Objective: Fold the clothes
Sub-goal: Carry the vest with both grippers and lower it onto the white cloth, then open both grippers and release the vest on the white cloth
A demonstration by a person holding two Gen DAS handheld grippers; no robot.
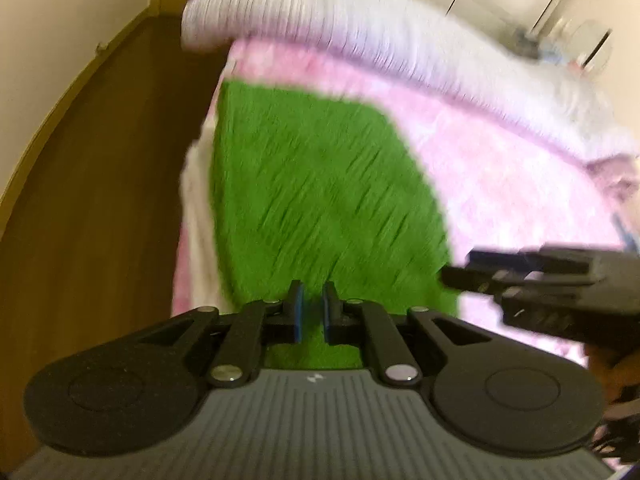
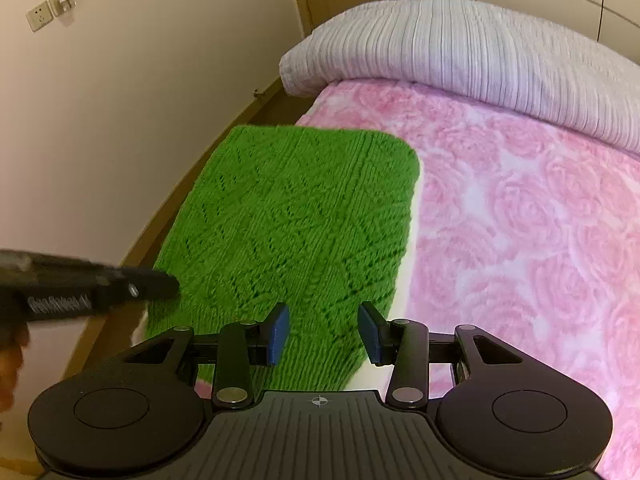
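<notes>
My left gripper [image 1: 311, 312], nearly shut, and right gripper [image 2: 325, 334], open, hover empty above the green knit [image 2: 288, 216]; folding looks done, next smoothing.

Knit garment [image 2: 288, 216] lies flat on the bed blanket [image 2: 520, 220], at the bed's left edge. Rolled duvet [image 2: 460, 52] lies across the bed behind the garment. Floor strip [image 1: 100, 200] and wall [image 2: 120, 120] are left of the bed. Right tool [image 2: 324, 334] is over the garment's near end; left tool [image 2: 152, 282] comes in from the left, at the garment's near-left edge.
</notes>
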